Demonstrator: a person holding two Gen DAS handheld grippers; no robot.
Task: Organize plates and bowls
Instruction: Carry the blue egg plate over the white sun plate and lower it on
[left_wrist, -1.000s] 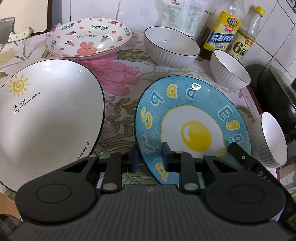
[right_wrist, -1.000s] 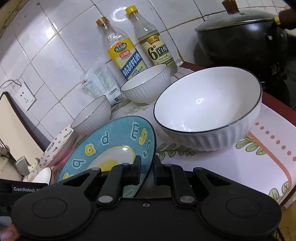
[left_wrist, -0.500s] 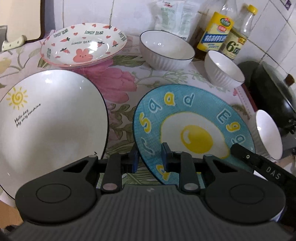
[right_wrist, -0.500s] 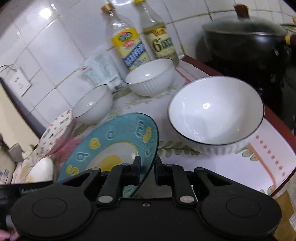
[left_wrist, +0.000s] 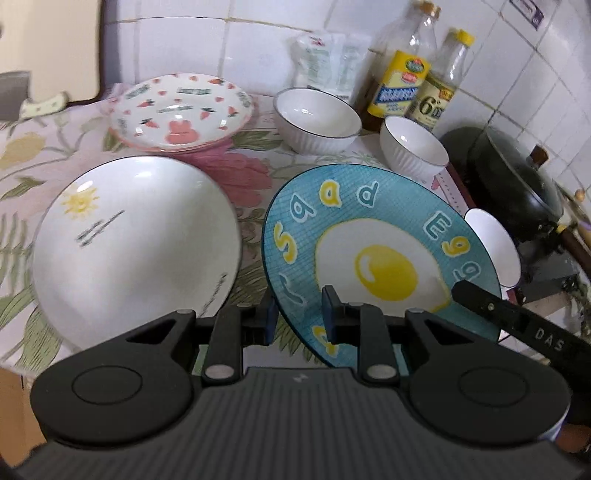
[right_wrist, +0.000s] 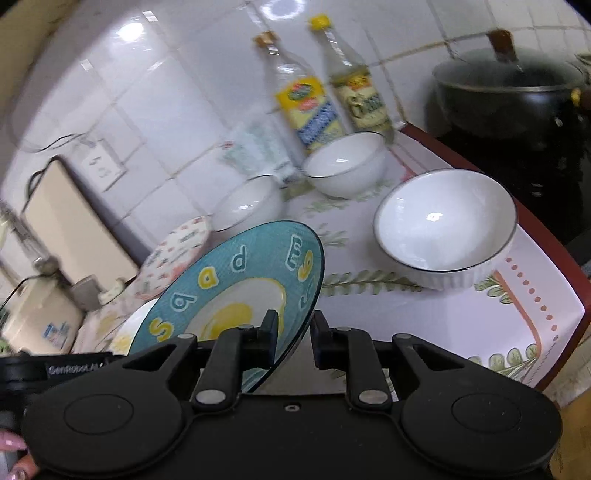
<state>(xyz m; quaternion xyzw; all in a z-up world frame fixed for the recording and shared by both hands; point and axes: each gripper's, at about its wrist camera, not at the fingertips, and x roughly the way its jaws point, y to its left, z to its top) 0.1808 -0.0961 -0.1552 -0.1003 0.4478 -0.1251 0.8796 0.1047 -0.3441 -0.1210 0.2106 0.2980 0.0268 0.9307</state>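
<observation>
Blue egg plate (left_wrist: 373, 236) between both jaws

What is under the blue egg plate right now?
The blue egg plate is tilted, held by both grippers. Beneath its left edge the flowered tablecloth shows; at its right a white bowl is partly hidden. The cloth directly underneath is covered.
</observation>
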